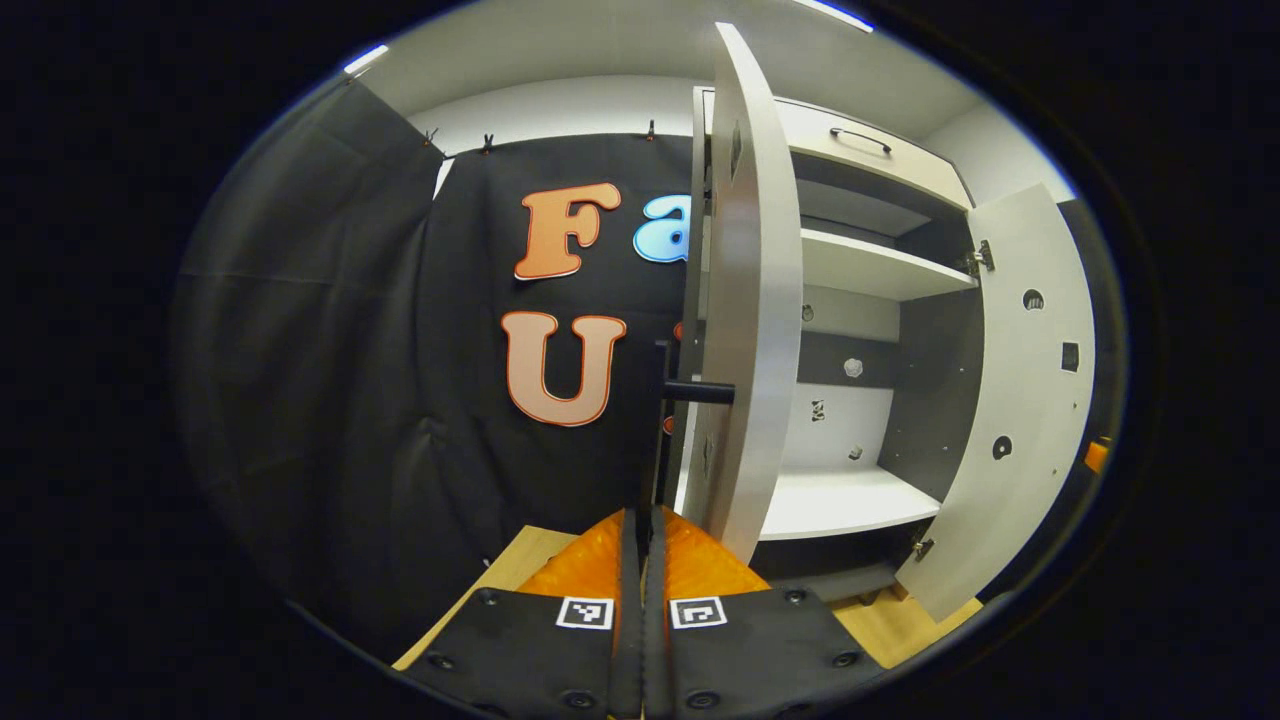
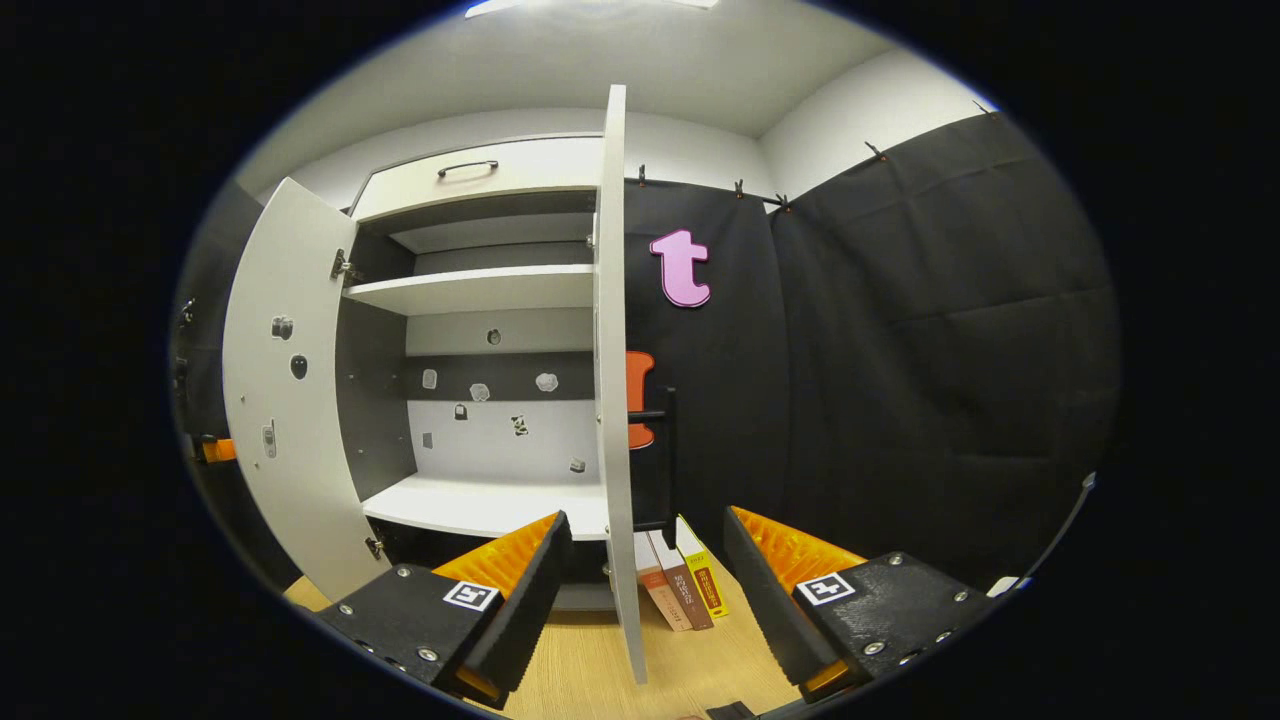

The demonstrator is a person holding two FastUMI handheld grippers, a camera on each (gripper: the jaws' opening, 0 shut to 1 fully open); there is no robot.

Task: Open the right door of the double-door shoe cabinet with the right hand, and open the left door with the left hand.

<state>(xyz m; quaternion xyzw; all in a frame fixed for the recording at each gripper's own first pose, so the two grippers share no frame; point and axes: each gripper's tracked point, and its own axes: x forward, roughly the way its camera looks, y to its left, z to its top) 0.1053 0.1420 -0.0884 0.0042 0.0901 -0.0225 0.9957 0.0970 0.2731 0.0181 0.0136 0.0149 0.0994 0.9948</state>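
Observation:
The white shoe cabinet [image 1: 850, 265] stands with both doors swung out. In the left gripper view the left door [image 1: 745, 300] is seen edge-on, and its black bar handle [image 1: 662, 400] runs down between my left gripper's [image 1: 645, 515] orange fingers, which are shut on its lower end. The right door [image 1: 1030, 400] hangs open at the right. In the right gripper view the right door [image 2: 612, 380] is edge-on, with its black handle [image 2: 668, 450] beside it. My right gripper [image 2: 645, 525] is open, one finger on each side of the door's edge, touching nothing. The left door [image 2: 290, 400] stands open at the left.
Inside the cabinet are white shelves [image 2: 480, 290], bare apart from small marks on the back panel. A drawer with a black handle [image 2: 468, 168] tops the cabinet. Three books [image 2: 680, 580] stand on the wooden floor [image 2: 590, 660] by the black cloth wall.

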